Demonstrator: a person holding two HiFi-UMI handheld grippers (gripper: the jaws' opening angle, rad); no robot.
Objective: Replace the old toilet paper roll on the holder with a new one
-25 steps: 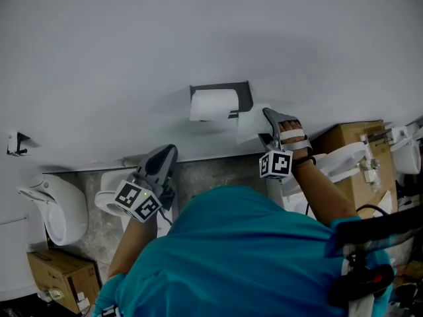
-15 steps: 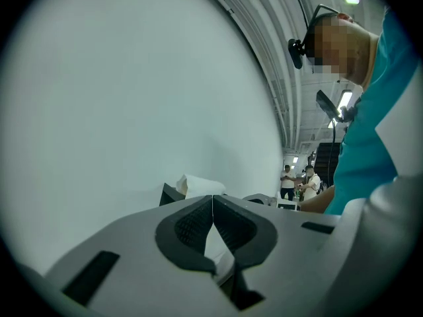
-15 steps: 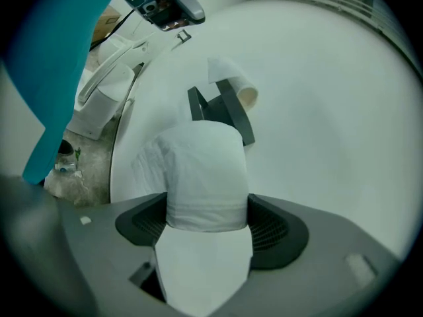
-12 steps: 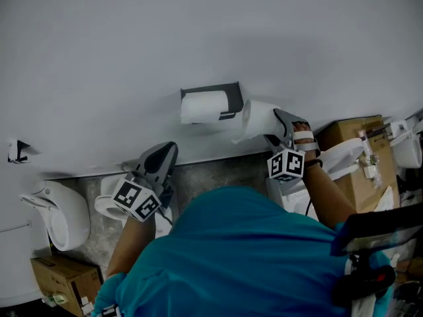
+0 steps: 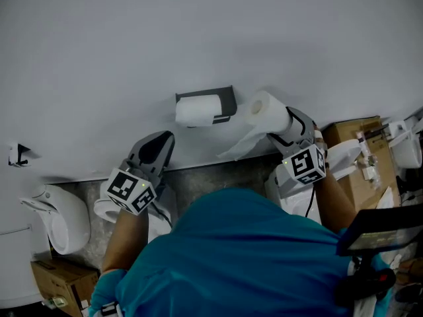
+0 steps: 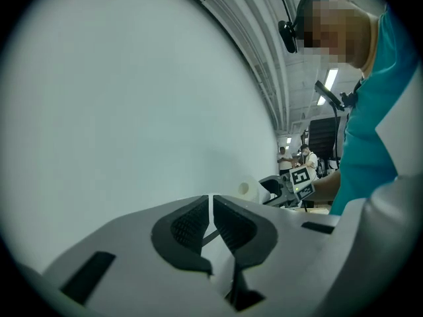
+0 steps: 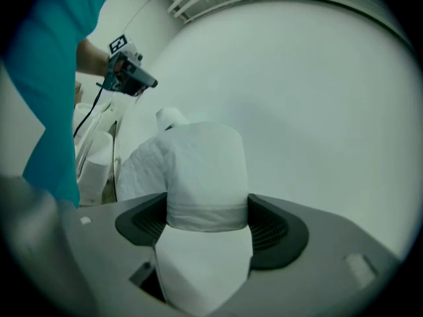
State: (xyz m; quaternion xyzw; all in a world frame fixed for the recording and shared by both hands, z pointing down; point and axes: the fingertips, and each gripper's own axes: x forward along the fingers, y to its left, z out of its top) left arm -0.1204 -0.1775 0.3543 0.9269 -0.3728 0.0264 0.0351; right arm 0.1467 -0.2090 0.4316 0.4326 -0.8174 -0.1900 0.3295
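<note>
Grey wall (image 5: 198, 32), holder (image 5: 228, 99) at 12 o'clock. Right gripper (image 5: 285, 123) grasps new roll (image 5: 266, 113): light, squashy, grip mid-body. Left gripper (image 5: 158, 148) clenched, empty.

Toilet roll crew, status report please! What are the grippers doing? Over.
Left gripper shut, empty. Right gripper shut on roll, tail hanging, right of holder. Holder carries another roll, blocking the spot.

- Shirt (image 5: 244, 256): teal, short-sleeved.
- Left gripper (image 6: 211, 207): grey shell, black ribbed pads (image 6: 188, 223), cube (image 5: 130, 191) with black-and-white square markers and a small green light.
- Right gripper (image 5: 289, 128): same grey shell, marker cube (image 5: 305, 166), thin black cable (image 5: 307, 203).
</note>
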